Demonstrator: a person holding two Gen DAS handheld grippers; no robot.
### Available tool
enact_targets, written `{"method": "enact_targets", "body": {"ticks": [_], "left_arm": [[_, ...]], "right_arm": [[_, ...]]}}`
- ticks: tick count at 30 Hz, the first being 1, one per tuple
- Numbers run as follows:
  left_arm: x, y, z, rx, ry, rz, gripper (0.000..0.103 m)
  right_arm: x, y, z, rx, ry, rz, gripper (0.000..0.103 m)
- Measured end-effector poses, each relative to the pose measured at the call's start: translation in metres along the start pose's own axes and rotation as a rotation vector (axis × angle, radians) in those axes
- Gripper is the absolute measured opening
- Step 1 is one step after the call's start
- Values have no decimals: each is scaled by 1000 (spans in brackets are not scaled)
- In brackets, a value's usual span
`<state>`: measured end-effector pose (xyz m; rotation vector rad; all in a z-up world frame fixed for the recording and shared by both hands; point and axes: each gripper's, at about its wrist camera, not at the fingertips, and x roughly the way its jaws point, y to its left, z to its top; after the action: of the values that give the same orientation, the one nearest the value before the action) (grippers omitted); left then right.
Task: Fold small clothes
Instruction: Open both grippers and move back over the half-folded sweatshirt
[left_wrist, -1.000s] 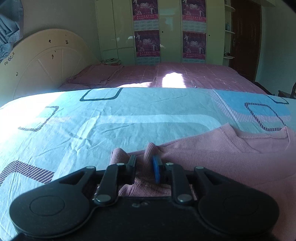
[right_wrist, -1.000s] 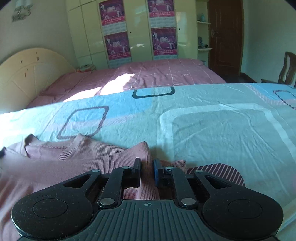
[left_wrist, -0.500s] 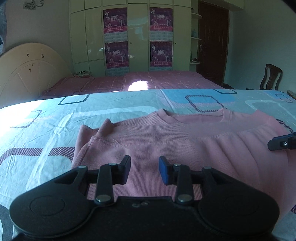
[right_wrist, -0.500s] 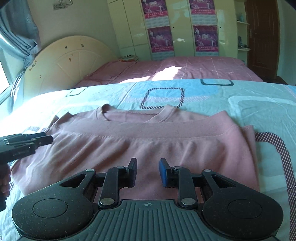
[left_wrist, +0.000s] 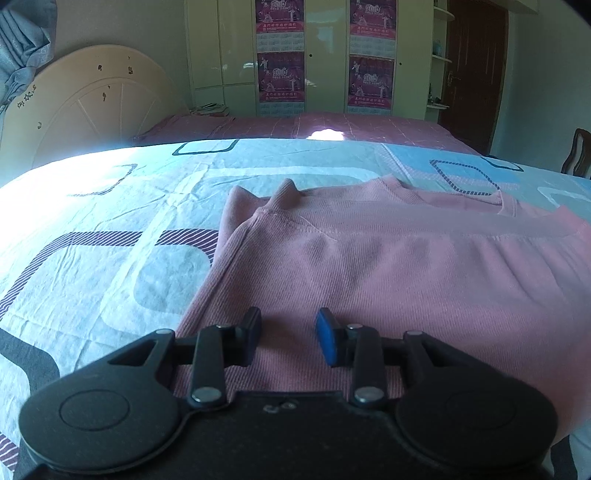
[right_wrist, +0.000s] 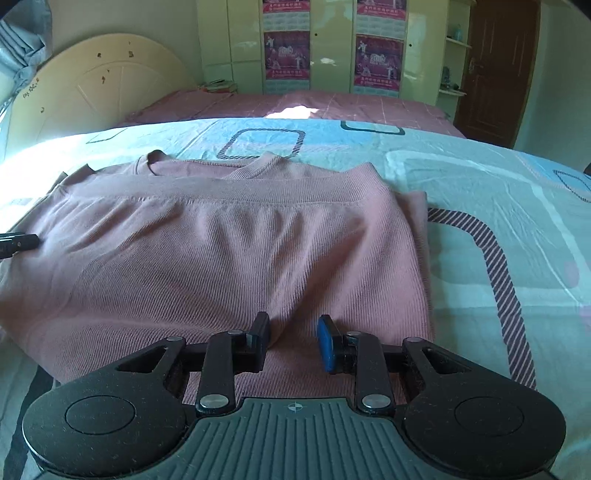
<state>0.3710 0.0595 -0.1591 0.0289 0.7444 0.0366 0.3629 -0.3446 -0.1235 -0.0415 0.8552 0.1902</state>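
Pink ribbed knit, the sweater (right_wrist: 229, 251) lies folded hem-to-neckline on the bed's patterned sheet (right_wrist: 498, 192), toward its near edge. It looks soft, light and limp to me, so I would expect it to sag and shift unless pinched at the doubled side edges, both layers together. My left claw (left_wrist: 288, 334) has just been opening and stands spread, empty; my right claw (right_wrist: 293, 338) likewise parted, holding nothing.

Pink ribbed sweater (right_wrist: 229, 251) folded in half, flat on bedsheet (right_wrist: 498, 192)
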Motion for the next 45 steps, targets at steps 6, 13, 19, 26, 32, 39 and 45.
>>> {"method": "enact_targets", "body": {"ticks": [6,13,19,26,32,39,45], "left_arm": [[-33,-9,-9,-10,-29,-59,36],[-32,0,-33,-23,2,-12,41],[-38,11,-35,-49,8,-20,41],[-42,17,-39,-69,20,-17,41],[-52,12,-31,-89,42,-5,45],[-58,-7,-17,-90,31,-6,63],[-43,-16,-8,-79,40,21,68]], "right_arm": [[-26,22,-5,-9,-50,70,27],[-22,23,-35,-116,19,-55,27],[-30,4,-42,-63,68,-94,27],[-33,3,-40,-70,101,-85,27],[-51,19,-23,-64,14,-1,27],[-39,53,-1,-71,-33,111,27],[-24,83,18,-84,-65,169,28]]}}
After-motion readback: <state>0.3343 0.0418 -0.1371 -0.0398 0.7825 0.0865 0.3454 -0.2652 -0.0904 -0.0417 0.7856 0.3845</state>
